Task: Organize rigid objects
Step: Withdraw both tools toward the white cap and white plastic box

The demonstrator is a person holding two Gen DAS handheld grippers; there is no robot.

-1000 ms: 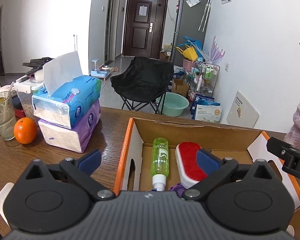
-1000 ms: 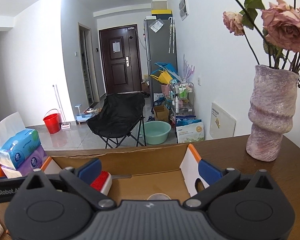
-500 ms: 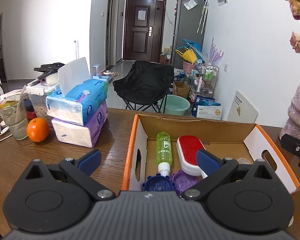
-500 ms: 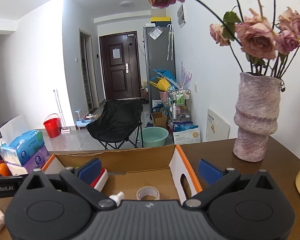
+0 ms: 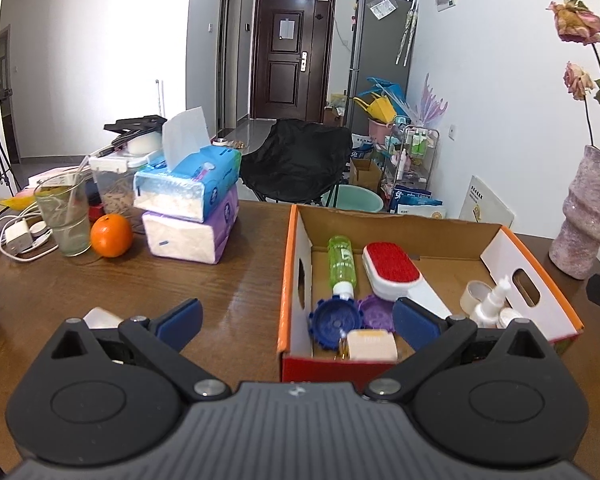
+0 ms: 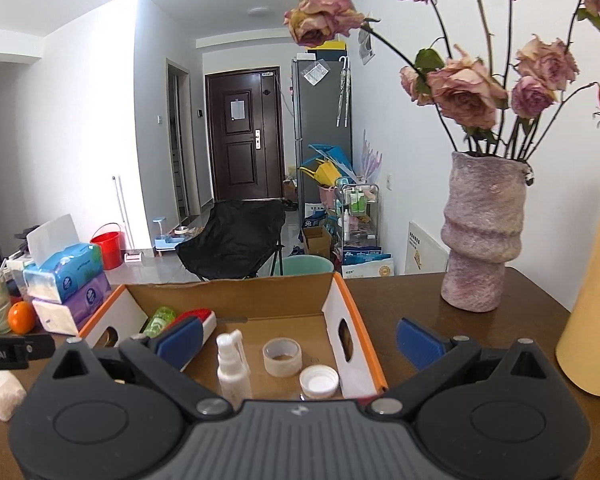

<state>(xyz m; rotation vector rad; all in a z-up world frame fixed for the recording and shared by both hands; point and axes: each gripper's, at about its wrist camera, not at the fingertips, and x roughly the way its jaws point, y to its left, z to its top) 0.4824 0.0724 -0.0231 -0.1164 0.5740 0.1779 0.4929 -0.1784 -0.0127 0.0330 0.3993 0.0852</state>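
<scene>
An open cardboard box (image 5: 298,240) with orange edges sits on the brown table (image 5: 100,280). Inside lie a green bottle (image 5: 342,260), a red lint brush (image 5: 392,270), a blue cap (image 5: 334,320), a purple cap (image 5: 374,312), a beige block (image 5: 370,344), a tape roll (image 6: 282,356), a white spray bottle (image 6: 232,364) and a white lid (image 6: 319,380). My left gripper (image 5: 298,320) hangs open, empty, before the box's near left corner. My right gripper (image 6: 300,338) is open and empty above the box's near right part (image 6: 354,344).
Stacked tissue packs (image 5: 192,208), an orange (image 5: 111,236), a glass with a straw (image 5: 66,216) and a charger with cables (image 5: 18,238) stand left of the box. A vase of dried roses (image 6: 482,232) and a yellow object (image 6: 592,312) stand right.
Both grippers have pulled back and risen from the box, so its whole inside now shows. Both stayed open and empty.
</scene>
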